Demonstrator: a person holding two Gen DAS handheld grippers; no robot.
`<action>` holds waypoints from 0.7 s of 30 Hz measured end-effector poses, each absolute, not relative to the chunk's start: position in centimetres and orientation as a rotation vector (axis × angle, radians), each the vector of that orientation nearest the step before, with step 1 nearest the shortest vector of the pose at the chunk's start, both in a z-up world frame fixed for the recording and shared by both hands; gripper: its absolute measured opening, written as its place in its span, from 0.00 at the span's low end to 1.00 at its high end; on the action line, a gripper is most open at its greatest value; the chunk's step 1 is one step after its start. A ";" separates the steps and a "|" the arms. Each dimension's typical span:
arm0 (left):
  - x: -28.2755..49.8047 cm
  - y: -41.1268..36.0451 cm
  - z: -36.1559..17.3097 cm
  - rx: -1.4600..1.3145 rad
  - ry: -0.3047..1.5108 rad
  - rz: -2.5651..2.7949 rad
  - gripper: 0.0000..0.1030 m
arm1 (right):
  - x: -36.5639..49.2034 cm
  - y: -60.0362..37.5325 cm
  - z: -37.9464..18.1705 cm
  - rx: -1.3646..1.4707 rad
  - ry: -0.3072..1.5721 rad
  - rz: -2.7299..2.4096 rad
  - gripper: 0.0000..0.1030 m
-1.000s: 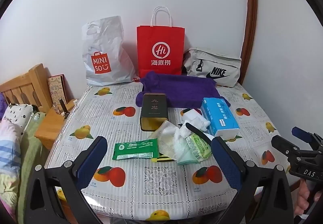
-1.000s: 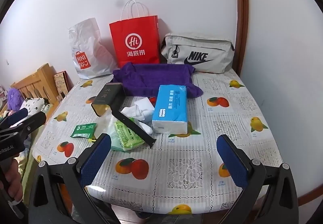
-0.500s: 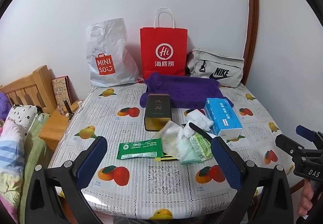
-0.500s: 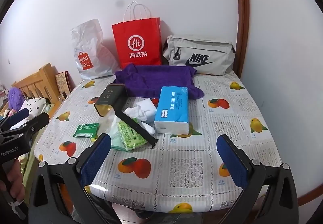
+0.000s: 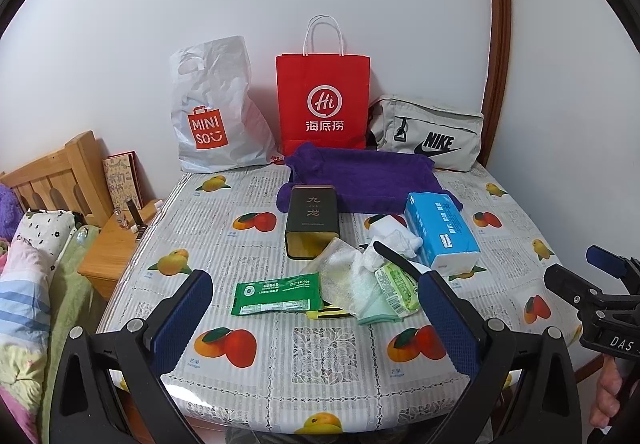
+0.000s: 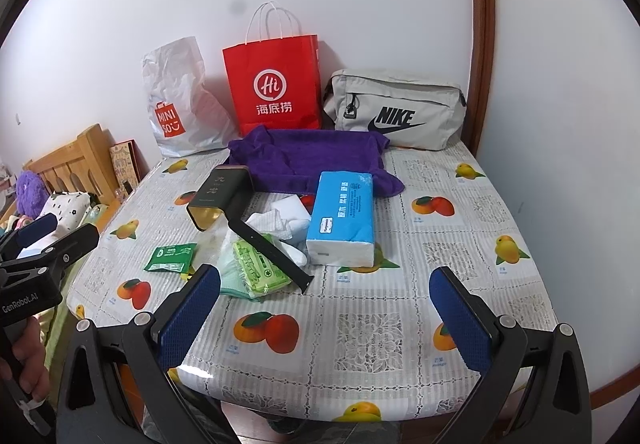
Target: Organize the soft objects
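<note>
A purple towel [image 5: 360,174] [image 6: 312,158] lies at the back of the fruit-print table [image 5: 280,348] [image 6: 440,244]. In front of it sit a blue tissue pack [image 5: 440,230] [image 6: 344,220], white socks [image 5: 394,238] [image 6: 288,220], a light green wipes pack [image 5: 396,286] [image 6: 260,268] on a pale cloth, a dark green wipes pack [image 5: 278,294] [image 6: 171,257] and a black strap [image 6: 270,250]. My left gripper [image 5: 316,310] hangs open over the table's near edge, short of the pile. My right gripper [image 6: 326,308] is open too, holding nothing.
A dark tea tin [image 5: 312,220] [image 6: 220,200] lies on its side by the towel. A white Miniso bag [image 5: 212,112], a red paper bag [image 5: 322,104] and a grey Nike bag [image 5: 428,136] line the wall. A wooden bed [image 5: 52,180] and nightstand stand left.
Both grippers have drawn back and risen slightly, so the table and its objects look a little lower and farther. Nothing on the table has moved.
</note>
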State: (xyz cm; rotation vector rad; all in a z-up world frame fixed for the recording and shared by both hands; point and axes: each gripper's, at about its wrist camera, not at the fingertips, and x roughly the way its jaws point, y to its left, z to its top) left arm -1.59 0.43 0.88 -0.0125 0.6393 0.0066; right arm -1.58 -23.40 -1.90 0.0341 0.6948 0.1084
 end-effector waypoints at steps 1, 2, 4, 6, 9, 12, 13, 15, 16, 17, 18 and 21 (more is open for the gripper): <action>-1.6 0.5 0.9 -0.015 0.640 0.006 1.00 | -1.6 -23.4 -1.9 0.034 0.693 0.109 1.00; -1.6 0.4 0.9 -0.014 0.640 0.006 1.00 | -1.6 -23.4 -1.9 0.033 0.692 0.106 1.00; -1.6 0.4 0.9 -0.013 0.639 0.010 1.00 | -1.7 -23.4 -1.8 0.033 0.690 0.105 1.00; -1.6 0.4 0.9 -0.013 0.640 0.009 1.00 | -1.7 -23.4 -1.8 0.036 0.688 0.107 1.00; -1.6 0.4 0.9 -0.011 0.639 0.011 1.00 | -1.8 -23.5 -1.8 0.036 0.687 0.106 1.00; -1.6 0.4 0.9 -0.013 0.639 0.009 1.00 | -1.7 -23.5 -1.8 0.038 0.688 0.108 1.00; -1.6 0.5 0.9 -0.014 0.638 0.010 1.00 | -1.7 -23.6 -1.8 0.038 0.687 0.110 1.00; -1.6 0.4 0.9 -0.016 0.641 0.010 1.00 | -1.9 -23.4 -1.8 0.035 0.682 0.111 1.00; -1.6 0.4 0.9 -0.012 0.640 0.009 1.00 | -2.0 -23.4 -1.8 0.035 0.679 0.112 1.00; -1.6 0.4 0.9 -0.010 0.639 0.010 1.00 | -2.0 -23.5 -1.7 0.034 0.679 0.112 1.00; -1.6 0.4 0.9 -0.011 0.640 0.010 1.00 | -2.1 -23.4 -1.7 0.033 0.678 0.112 1.00; -1.6 0.4 0.9 -0.011 0.640 0.009 1.00 | -2.1 -23.4 -1.7 0.034 0.678 0.112 1.00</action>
